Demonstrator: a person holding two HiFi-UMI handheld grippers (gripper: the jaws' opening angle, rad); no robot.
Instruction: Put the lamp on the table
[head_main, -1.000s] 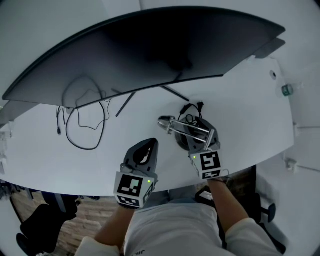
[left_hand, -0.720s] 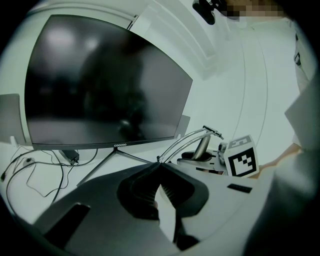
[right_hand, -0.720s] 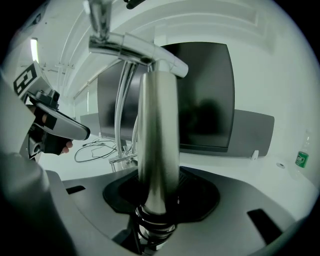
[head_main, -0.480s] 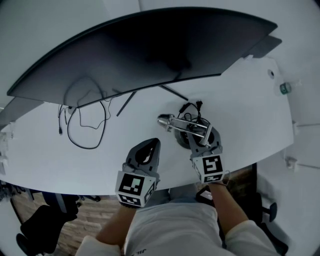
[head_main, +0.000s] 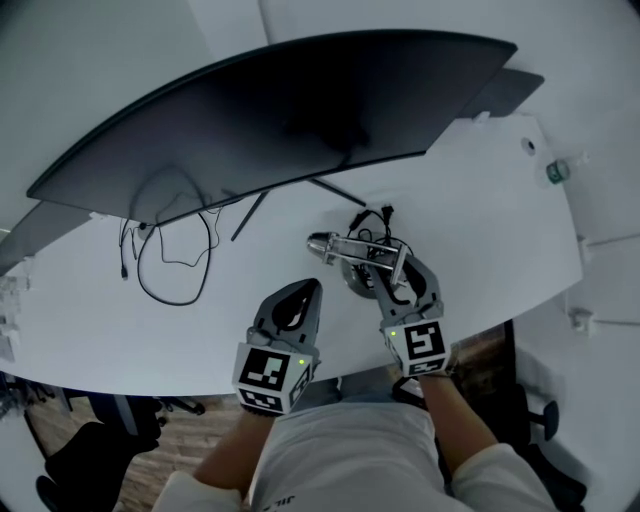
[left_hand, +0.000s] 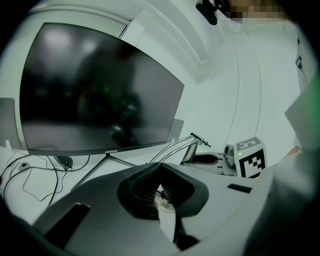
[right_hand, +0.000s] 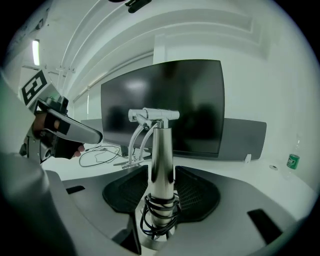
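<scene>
The lamp (head_main: 352, 249) is chrome, with a thin folding arm and a black cord wound round the foot of its post. It stands upright on the white table (head_main: 480, 220), right of centre near the front edge. My right gripper (head_main: 392, 272) is shut on the post (right_hand: 161, 150), one ribbed pad on each side just above the cord coil (right_hand: 159, 217). My left gripper (head_main: 305, 290) hovers a little to the lamp's left, shut and holding nothing. From the left gripper view the lamp arm (left_hand: 192, 145) and the right gripper's marker cube (left_hand: 249, 157) show beyond the closed jaws (left_hand: 159, 170).
A wide curved black monitor (head_main: 290, 110) spans the back of the table on thin splayed legs (head_main: 250, 208). Loose black cables (head_main: 170, 260) lie at the left. A small green bottle (head_main: 555, 170) stands at the far right. A dark chair (head_main: 90, 450) is below the table's front edge.
The right gripper and the lamp have shifted slightly left and nearer together. The left gripper has hardly moved. The head view has tilted a little.
</scene>
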